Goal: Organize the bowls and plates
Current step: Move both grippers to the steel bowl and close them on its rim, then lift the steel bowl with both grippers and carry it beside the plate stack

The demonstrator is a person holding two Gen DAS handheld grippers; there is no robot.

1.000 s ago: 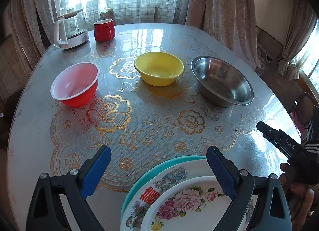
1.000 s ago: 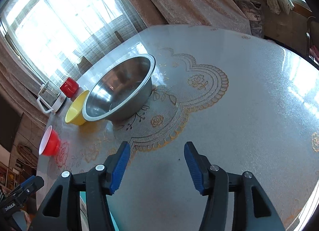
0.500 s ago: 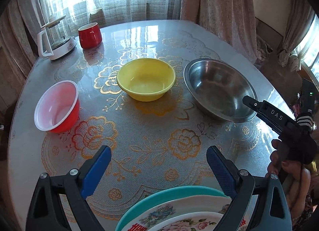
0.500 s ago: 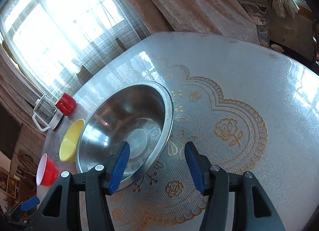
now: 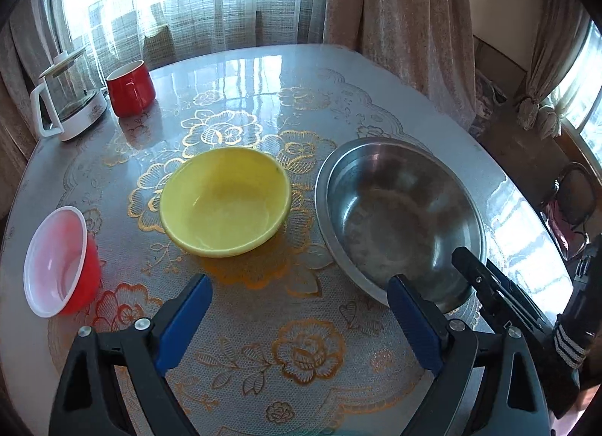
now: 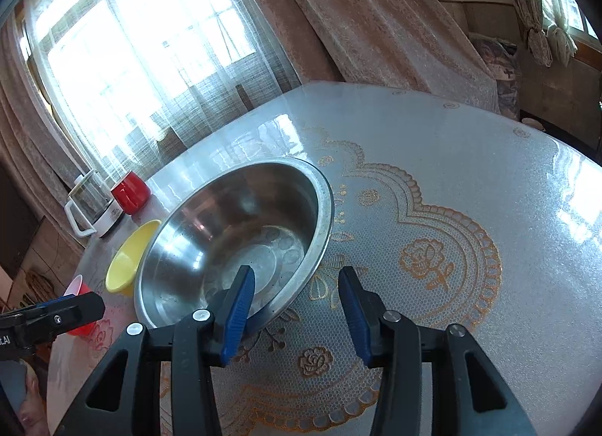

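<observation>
You had your right gripper closing astride the near rim of the steel bowl, beside the yellow bowl; seating deeper would have helped. Your left gripper gaped wide, empty.

Legible markings, one entry: white letters ending ".AI" stood on the black body of the left tongs at the left edge of the right wrist view; the start of the word was cut off. A small print on the kettle was too small to read.
</observation>
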